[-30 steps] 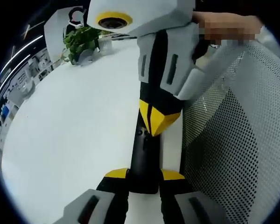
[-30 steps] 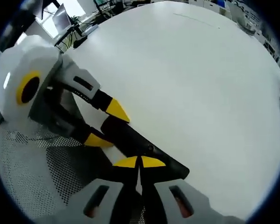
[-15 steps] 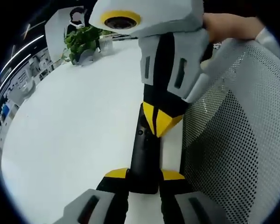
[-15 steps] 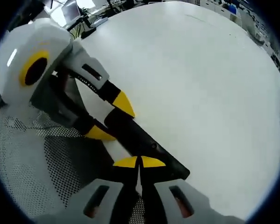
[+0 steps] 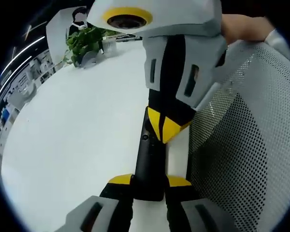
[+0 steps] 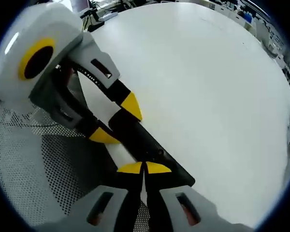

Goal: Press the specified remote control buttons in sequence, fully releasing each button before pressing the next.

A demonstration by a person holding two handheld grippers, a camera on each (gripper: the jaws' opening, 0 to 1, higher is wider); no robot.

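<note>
Now, in the left gripper view, the left gripper has its two yellow-tipped jaws clamped on the near end of the black remote control, which lies on the white table just beside the grey mesh chair back. The right gripper comes in from above, jaws pressed together into a single point, and that point sits on the remote's upper face near a small round button. Compared with a second ago it has slid a little further down over the remote, so I'd judge a press is in progress or just about to land. A potted plant stands far off across the table.

From the right gripper view, the right gripper shows its tips closed together with nothing between them, touching the remote control. The left gripper grips the far end, one jaw on each side. It looms slightly larger than half a second back, which fits the right hand closing in.
</note>
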